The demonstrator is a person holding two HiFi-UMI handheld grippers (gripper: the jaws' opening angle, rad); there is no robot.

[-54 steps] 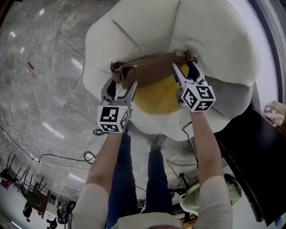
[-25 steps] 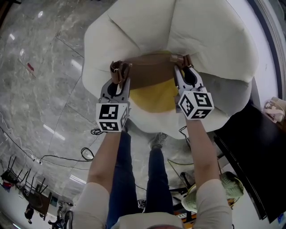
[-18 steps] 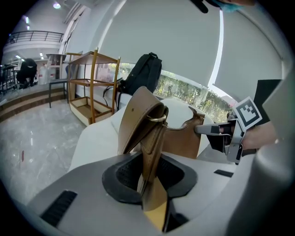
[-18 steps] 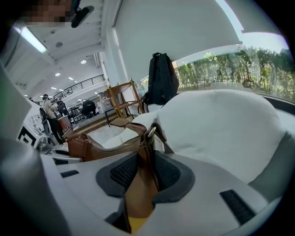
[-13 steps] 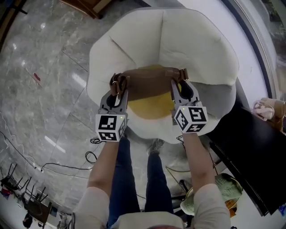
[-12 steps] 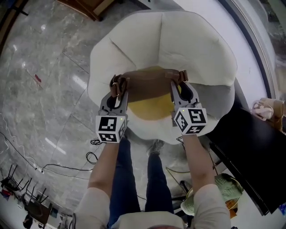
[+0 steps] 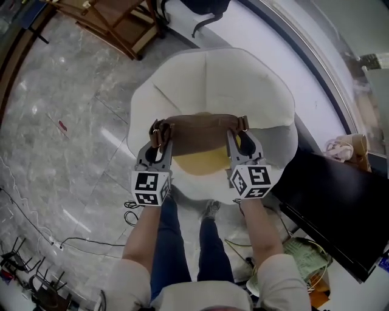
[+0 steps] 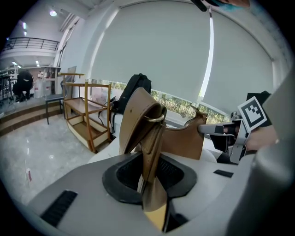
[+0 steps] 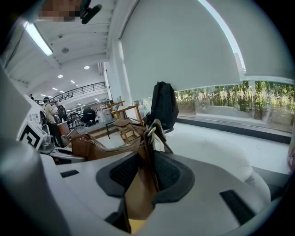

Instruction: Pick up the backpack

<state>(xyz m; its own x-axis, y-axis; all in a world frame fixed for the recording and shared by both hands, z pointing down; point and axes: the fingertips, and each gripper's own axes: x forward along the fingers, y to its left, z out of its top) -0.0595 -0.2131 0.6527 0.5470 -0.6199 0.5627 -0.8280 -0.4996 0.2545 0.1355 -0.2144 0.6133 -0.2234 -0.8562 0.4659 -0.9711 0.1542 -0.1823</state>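
Observation:
The backpack [image 7: 199, 132] is brown leather on top with a yellow lower body. It hangs in the air above a white beanbag chair [image 7: 213, 79]. My left gripper [image 7: 160, 135] is shut on its left strap, near a metal ring [image 8: 156, 119]. My right gripper [image 7: 237, 135] is shut on the right strap [image 9: 146, 147]. In the left gripper view the brown strap [image 8: 150, 143] runs down between the jaws, and the right gripper [image 8: 230, 133] shows beyond the bag. In the right gripper view the bag's zipped top [image 9: 103, 144] stretches left toward the left gripper [image 9: 39, 140].
A wooden rack [image 7: 115, 24] stands on the marble floor at the upper left. A dark bag [image 7: 197, 7] sits behind the chair. A black tabletop [image 7: 331, 203] is close on the right. Cables [image 7: 130, 215] trail on the floor by the person's feet.
Both grippers have risen together, carrying the backpack up off the beanbag chair. The chair and floor now look farther away.

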